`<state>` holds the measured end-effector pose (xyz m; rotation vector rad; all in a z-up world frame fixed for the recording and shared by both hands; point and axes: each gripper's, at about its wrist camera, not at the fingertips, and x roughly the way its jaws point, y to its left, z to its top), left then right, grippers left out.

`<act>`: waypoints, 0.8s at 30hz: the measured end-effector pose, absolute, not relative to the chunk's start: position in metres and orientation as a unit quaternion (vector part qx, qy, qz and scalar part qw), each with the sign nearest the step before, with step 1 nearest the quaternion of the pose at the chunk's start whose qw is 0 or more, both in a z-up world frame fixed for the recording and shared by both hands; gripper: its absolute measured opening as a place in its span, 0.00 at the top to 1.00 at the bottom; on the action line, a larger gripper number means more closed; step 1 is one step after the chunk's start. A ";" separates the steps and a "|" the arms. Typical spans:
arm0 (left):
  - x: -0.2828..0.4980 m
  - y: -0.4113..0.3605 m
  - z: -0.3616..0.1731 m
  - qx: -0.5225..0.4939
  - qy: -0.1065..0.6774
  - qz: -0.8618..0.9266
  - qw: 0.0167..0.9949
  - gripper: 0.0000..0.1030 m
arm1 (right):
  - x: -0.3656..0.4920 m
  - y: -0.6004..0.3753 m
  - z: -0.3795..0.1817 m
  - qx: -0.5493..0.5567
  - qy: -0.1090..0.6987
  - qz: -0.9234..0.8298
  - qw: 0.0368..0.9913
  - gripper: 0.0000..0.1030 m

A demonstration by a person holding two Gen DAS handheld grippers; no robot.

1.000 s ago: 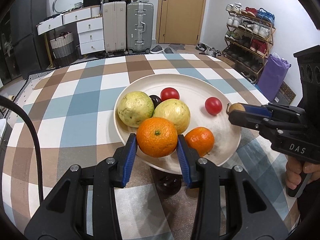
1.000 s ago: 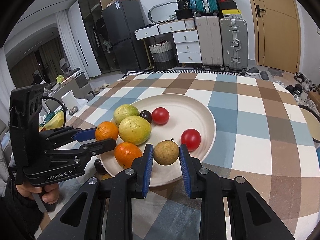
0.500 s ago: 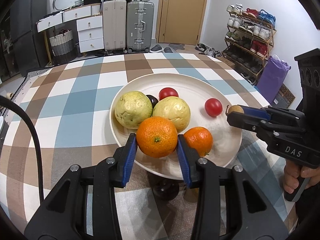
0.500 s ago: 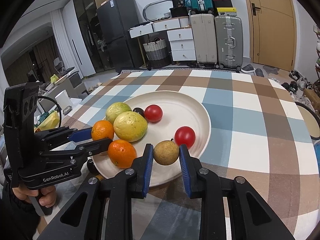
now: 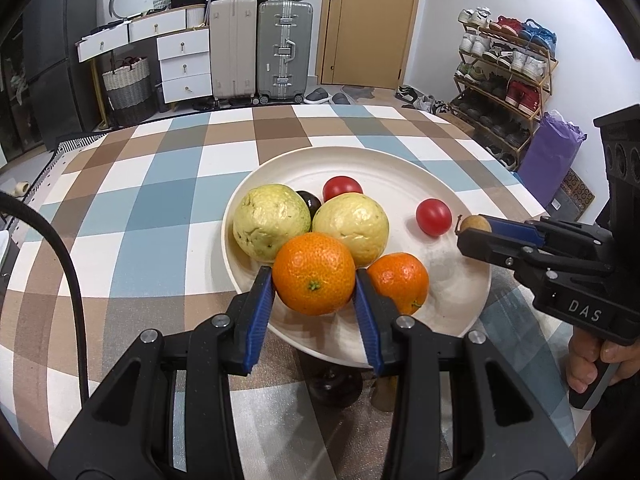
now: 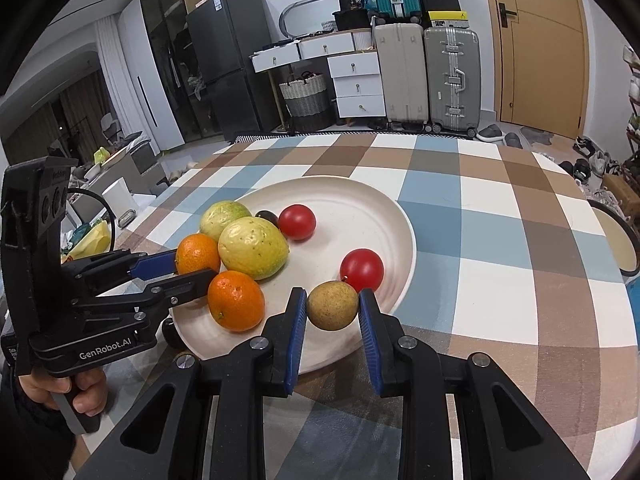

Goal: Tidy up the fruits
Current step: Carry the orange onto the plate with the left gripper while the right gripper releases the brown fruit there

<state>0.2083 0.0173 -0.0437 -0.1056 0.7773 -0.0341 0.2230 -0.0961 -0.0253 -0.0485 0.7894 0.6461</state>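
Note:
A cream plate on the checked table holds two yellow-green guavas, two red tomatoes, a dark fruit and an orange. My left gripper is shut on a second orange over the plate's near rim. My right gripper is shut on a small brown round fruit over the plate's right part.
A dark round fruit lies on the table under the plate's near edge. A second plate's rim shows at the table's right edge. Suitcases, drawers and a shoe rack stand beyond the table.
Both grippers keep their fruits. The plate and its fruits look slightly nearer in both views; little else has changed.

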 end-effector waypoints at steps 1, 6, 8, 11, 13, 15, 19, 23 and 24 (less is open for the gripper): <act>0.208 0.017 -0.044 -0.051 0.379 -0.016 0.924 0.64 | 0.223 -0.097 -0.025 -0.022 0.377 0.308 0.873 0.74; 0.209 0.018 -0.045 -0.047 0.378 -0.012 0.925 0.64 | 0.224 -0.099 -0.025 -0.018 0.377 0.300 0.876 0.74; 0.209 0.018 -0.045 -0.047 0.377 -0.013 0.925 0.64 | 0.224 -0.101 -0.025 -0.014 0.376 0.299 0.877 0.73; 0.208 0.017 -0.044 -0.044 0.377 -0.012 0.925 0.64 | 0.222 -0.101 -0.023 -0.016 0.371 0.298 0.880 0.62; 0.205 0.016 -0.043 -0.043 0.375 -0.013 0.926 0.63 | 0.220 -0.102 -0.022 -0.019 0.365 0.297 0.882 0.60; 0.202 0.016 -0.043 -0.043 0.373 -0.014 0.927 0.62 | 0.219 -0.102 -0.021 -0.023 0.363 0.296 0.884 0.57; 0.194 0.014 -0.040 -0.038 0.364 -0.019 0.930 0.50 | 0.217 -0.103 -0.021 -0.027 0.359 0.294 0.885 0.52; 0.186 0.017 -0.039 -0.046 0.363 -0.015 0.930 0.22 | 0.216 -0.103 -0.021 -0.029 0.362 0.294 0.884 0.42; 0.185 0.018 -0.039 -0.050 0.362 -0.014 0.931 0.22 | 0.215 -0.104 -0.021 -0.029 0.360 0.295 0.885 0.36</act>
